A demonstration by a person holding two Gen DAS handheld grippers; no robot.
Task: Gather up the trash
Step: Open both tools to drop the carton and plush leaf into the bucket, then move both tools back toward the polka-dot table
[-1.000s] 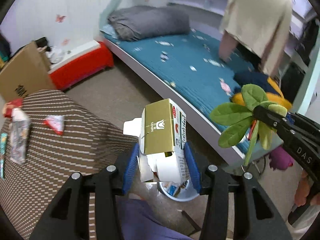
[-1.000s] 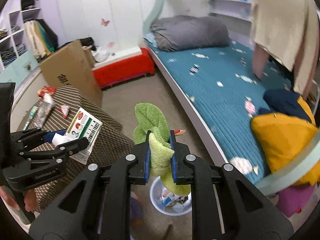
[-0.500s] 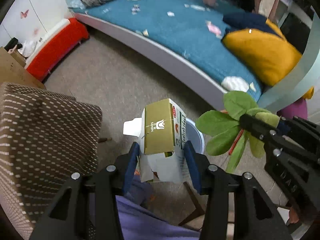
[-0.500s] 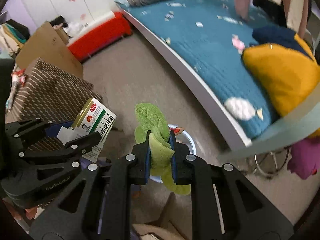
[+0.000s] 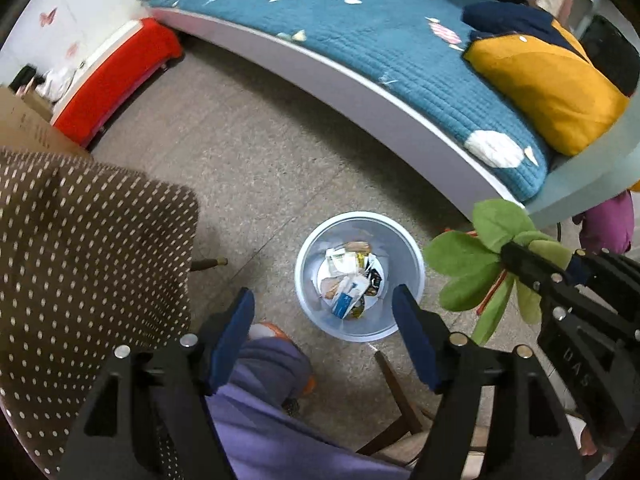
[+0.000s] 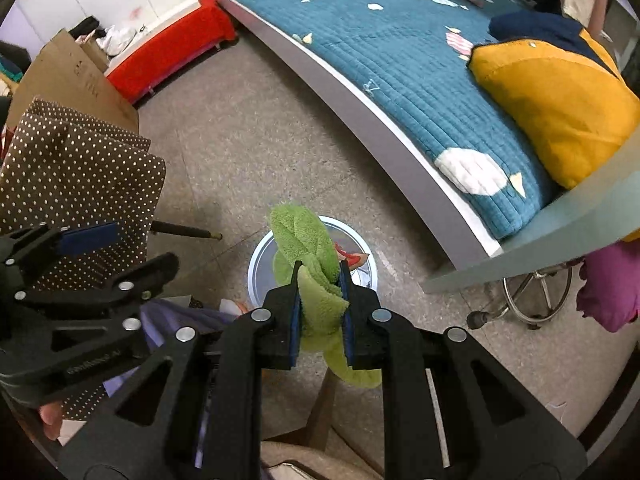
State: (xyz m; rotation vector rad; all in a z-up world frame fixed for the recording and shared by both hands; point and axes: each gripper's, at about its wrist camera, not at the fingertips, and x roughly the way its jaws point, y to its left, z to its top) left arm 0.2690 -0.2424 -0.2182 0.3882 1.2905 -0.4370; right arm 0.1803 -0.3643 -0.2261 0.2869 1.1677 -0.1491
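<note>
the left gripper [image 5: 322,328], jaws just opened and empty, hangs over the waste bin [image 5: 404,248] and its paper scraps [image 5: 350,280]. the right gripper [image 6: 320,316] is clamped on a green plush leaf toy [image 6: 308,248], directly above the bin's rim [image 6: 256,264]; its drop looks next, judging by position.

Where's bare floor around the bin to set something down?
Bare floor runs between the bed and the dotted cloth, beyond the bin. The near side is crowded: a foot, a wooden leg.
</note>
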